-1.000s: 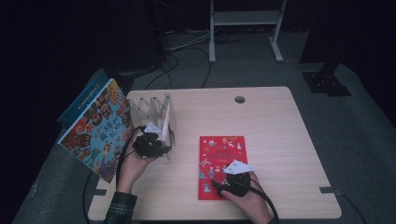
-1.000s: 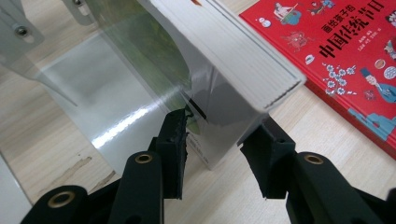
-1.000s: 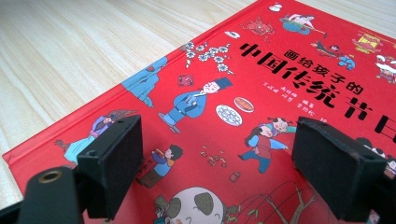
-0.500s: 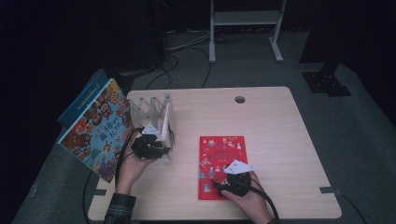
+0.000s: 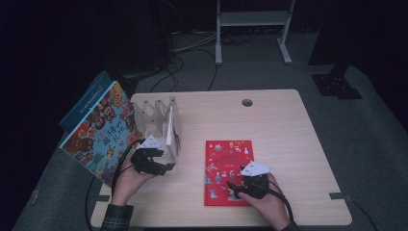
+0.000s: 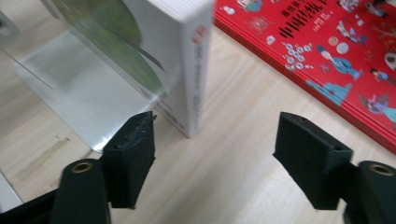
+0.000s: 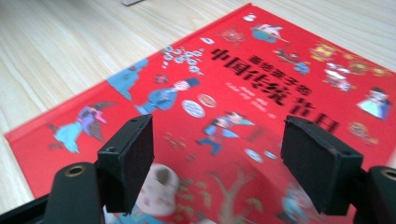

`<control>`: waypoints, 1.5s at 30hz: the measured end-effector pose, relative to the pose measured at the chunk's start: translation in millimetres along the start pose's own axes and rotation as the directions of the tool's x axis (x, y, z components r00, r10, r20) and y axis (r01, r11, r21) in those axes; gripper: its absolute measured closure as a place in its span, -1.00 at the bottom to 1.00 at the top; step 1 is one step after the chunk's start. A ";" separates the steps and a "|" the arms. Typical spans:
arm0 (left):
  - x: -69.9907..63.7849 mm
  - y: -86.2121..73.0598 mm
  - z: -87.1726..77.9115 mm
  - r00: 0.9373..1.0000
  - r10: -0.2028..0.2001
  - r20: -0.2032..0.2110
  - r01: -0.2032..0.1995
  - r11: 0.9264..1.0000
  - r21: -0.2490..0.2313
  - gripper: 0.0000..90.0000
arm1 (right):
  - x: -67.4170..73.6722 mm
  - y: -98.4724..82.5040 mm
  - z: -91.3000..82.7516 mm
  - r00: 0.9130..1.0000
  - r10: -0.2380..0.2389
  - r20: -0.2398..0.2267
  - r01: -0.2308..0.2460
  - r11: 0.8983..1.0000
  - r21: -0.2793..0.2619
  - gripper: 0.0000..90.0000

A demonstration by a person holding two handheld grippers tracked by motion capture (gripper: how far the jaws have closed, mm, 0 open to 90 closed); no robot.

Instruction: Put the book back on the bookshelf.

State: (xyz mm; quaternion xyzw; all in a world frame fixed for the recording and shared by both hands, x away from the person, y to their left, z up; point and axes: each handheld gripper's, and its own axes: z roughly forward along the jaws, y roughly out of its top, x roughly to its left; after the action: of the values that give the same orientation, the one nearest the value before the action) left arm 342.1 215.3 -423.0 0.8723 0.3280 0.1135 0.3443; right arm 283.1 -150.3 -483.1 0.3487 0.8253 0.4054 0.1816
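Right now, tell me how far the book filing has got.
Done: one white book stands in the clear rack; the left gripper, jaws just opened, is off it. In hand: the right gripper, jaws closing but not gripping, hovers over the red book lying flat. Left: standing it in the rack.

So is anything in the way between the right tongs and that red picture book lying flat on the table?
Nothing visible. The right tongs hang just over the flat red picture book, jaws apart and having just narrowed, with nothing between them and the cover. The clear plastic book rack and the white book standing in it sit off to the side.
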 end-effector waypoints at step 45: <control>-64.4 30.9 83.9 0.991 0.034 0.131 -0.042 0.997 0.059 -0.98 | -44.8 -49.4 -46.7 0.998 -0.032 -0.062 0.036 0.996 0.075 -0.39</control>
State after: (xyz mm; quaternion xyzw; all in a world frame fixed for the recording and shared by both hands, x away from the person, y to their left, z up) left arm 344.1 112.3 -462.1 0.8943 0.2914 0.0527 0.3354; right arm 265.6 -229.1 -493.5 0.3288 0.8511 0.3809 0.1498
